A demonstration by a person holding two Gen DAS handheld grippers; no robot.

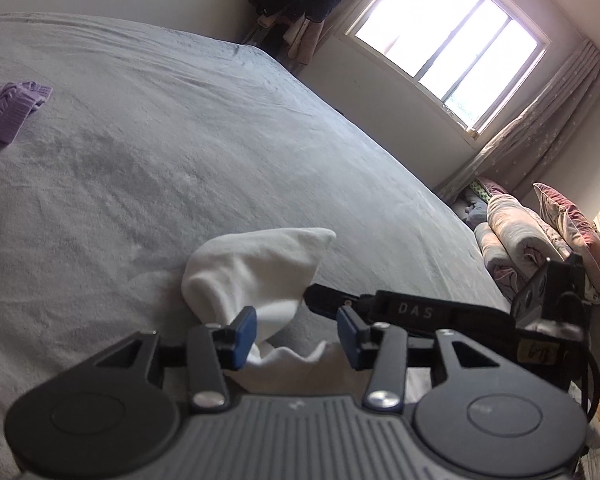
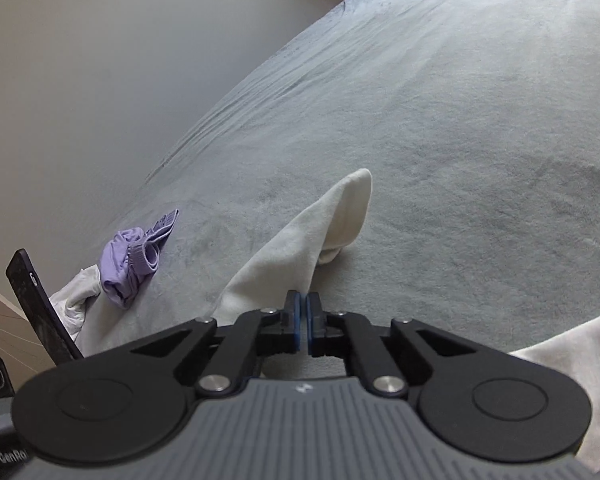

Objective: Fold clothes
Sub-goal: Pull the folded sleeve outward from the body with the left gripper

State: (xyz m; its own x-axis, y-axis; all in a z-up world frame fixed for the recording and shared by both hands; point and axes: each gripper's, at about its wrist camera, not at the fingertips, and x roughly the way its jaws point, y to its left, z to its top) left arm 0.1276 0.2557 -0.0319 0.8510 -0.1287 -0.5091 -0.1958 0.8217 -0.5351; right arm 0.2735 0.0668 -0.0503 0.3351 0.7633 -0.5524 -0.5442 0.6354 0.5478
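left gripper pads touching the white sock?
Touching. Left wrist view: the left gripper is open, and one blue pad rests against the white sock; the other stands clear.

White sock (image 1: 256, 268) lies crumpled on the grey bedspread (image 1: 180, 140), toe end raised and pointing away, cuff end bunched nearest the camera. In the right wrist view it (image 2: 320, 232) runs diagonally, toe folded over at the far tip. Purple ribbed garment (image 2: 136, 256) sits bunched near the bed's edge, well apart, touching another white cloth (image 2: 78, 296) beside it.
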